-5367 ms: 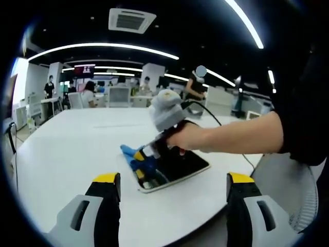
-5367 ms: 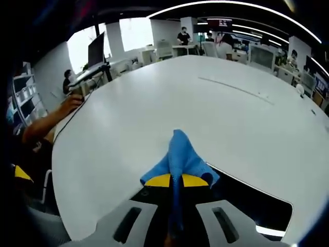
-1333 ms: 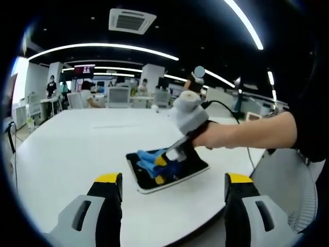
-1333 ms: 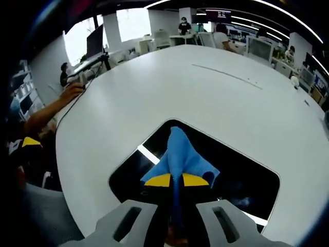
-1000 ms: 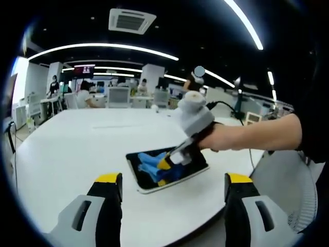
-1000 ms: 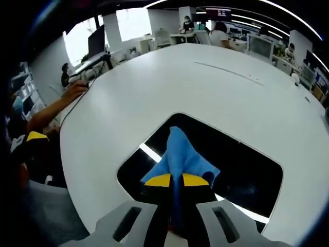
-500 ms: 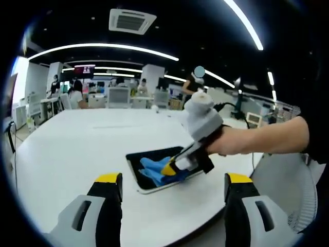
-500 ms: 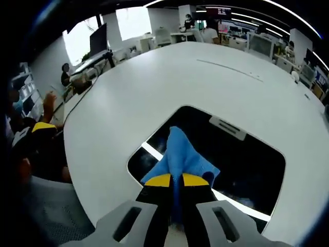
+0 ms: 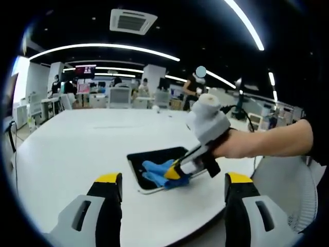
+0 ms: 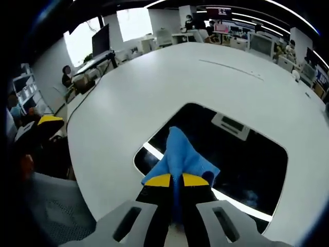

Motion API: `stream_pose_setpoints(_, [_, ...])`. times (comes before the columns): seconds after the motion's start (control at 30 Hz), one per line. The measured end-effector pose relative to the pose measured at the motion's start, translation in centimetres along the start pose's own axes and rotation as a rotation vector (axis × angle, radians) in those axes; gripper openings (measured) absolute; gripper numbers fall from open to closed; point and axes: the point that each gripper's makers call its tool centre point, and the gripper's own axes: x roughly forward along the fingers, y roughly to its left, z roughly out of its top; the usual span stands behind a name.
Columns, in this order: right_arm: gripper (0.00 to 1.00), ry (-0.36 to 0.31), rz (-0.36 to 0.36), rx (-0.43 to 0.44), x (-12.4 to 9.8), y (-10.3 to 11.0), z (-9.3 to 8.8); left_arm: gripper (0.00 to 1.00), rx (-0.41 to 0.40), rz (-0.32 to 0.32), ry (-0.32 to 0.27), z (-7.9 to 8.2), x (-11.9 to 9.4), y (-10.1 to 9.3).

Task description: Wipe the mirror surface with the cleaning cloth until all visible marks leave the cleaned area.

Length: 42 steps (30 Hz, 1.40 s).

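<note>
A dark rectangular mirror (image 9: 153, 157) lies flat on the white table (image 9: 67, 149). In the left gripper view, a hand holds my right gripper (image 9: 175, 173) with its tips at the mirror's near edge, pressing a blue cloth (image 9: 158, 173) onto the glass. In the right gripper view, my right gripper (image 10: 176, 180) is shut on the blue cloth (image 10: 181, 154), which rests on the mirror (image 10: 247, 164) near its near left corner. Ceiling lights reflect in the glass. My left gripper (image 9: 173, 179) hangs open above the table's near edge, short of the mirror, holding nothing.
A grey mesh chair (image 9: 288, 180) stands at the table's edge on the right. The left gripper's yellow tip (image 10: 47, 120) shows at the left of the right gripper view. Desks, monitors and people fill the far office. Bare table (image 10: 169, 82) stretches beyond the mirror.
The right gripper has dragged the cloth across the mirror toward its near edge, and more bare glass now shows behind the cloth. The left gripper has stayed in place, open.
</note>
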Motion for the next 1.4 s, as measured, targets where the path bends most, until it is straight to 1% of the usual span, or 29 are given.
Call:
stream_pose_setpoints(0.23, [0.00, -0.003, 0.000, -0.053, 0.1, 0.0, 0.1, 0.81, 0.000, -0.003, 0.001, 0.0, 0.0, 0.0])
stream_pose_setpoints(0.57, [0.00, -0.011, 0.001, -0.055, -0.1, 0.0, -0.1, 0.81, -0.002, -0.002, 0.001, -0.1, 0.0, 0.0])
stream_pose_setpoints(0.83, [0.00, -0.011, -0.004, -0.020, -0.7, -1.3, -0.7, 0.81, -0.005, -0.002, -0.002, 0.0, 0.0, 0.0])
stream_pose_setpoints(1.17, [0.00, -0.015, -0.010, 0.005, -1.1, -2.0, -1.1, 0.81, -0.004, -0.002, 0.000, -0.1, 0.0, -0.1])
stream_pose_setpoints(1.4, [0.00, -0.017, -0.018, 0.028, -1.5, -3.0, -1.6, 0.81, -0.004, -0.001, 0.001, -0.1, 0.0, 0.0])
